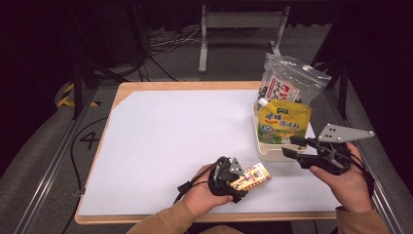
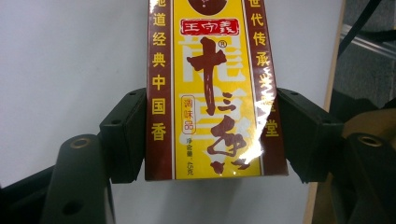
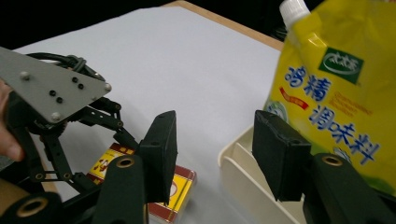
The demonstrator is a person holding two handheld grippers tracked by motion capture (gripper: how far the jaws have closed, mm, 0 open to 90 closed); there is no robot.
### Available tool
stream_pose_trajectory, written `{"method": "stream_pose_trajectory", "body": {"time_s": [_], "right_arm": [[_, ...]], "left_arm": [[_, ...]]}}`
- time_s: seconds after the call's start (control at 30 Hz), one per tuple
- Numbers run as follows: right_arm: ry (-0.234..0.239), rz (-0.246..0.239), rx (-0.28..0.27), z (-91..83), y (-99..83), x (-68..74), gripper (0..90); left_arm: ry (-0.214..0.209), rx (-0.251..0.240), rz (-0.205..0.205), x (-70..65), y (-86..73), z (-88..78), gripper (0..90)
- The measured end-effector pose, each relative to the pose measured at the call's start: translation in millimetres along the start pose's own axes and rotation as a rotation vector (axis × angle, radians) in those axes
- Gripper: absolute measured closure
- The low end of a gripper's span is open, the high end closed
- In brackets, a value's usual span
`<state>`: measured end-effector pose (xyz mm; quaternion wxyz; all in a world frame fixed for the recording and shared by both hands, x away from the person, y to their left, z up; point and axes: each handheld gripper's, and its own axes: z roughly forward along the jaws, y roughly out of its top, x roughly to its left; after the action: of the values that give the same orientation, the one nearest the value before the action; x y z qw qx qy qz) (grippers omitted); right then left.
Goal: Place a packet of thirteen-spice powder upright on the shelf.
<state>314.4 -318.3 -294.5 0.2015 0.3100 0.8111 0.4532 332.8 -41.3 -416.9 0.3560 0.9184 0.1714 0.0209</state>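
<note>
A white-covered table [image 1: 170, 136] is viewed from above, with a person's forearms entering from the bottom edge. Near the front edge, a small flat seasoning box [image 1: 252, 177] in yellow and dark red is held by the left gripper [image 1: 242, 184]. In the left gripper view the box [image 2: 212, 88] is seen between the two black jaws, which are closed against its long sides in a pinch, while the box rests on or just above the white surface.

At the right edge of the table a cream plastic bin [image 1: 269, 151] is seen. Two packs are already standing in it: a yellow spouted pouch [image 1: 283, 123] with a white cap, and behind it a clear bag [image 1: 288, 80] with a white label. The right gripper [image 1: 291, 147] is held just beside the bin's front corner; its jaws are spread, with nothing between them, as is seen in the right gripper view [image 3: 212, 154].

The work is judged to be well along: two items are stowed, and the box is gripped but not yet carried to the bin, which lies a short way to its right.

On the box, "王守义" in a red banner, large brown "十三香", "调味品", "中国香" along one side and "45克" can be read. On the pouch, "太太乐" on a green badge and blue "鸡精调味料" can be read. The writing on the clear bag is too small to be read.
</note>
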Motion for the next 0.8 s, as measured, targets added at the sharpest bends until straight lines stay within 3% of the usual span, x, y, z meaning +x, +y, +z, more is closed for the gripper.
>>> {"method": "stream_pose_trajectory", "body": {"time_s": [0.27, 0.73, 0.8], "right_arm": [[0.032, -0.017, 0.026, -0.5, 18.4, 9.2, 49.0], [0.034, -0.023, 0.049, -4.7, 42.3, 11.1, 47.5], [0.039, -0.014, 0.056, -4.7, 45.8, 10.8, 47.5]], "left_arm": [[0.048, -0.11, 0.006, -0.5, 1.1, -19.2, 32.2], [0.127, -0.314, 0.016, -1.4, -2.7, -43.4, 32.2], [0.135, -0.317, 0.015, -1.5, -2.8, -43.9, 32.2]]}}
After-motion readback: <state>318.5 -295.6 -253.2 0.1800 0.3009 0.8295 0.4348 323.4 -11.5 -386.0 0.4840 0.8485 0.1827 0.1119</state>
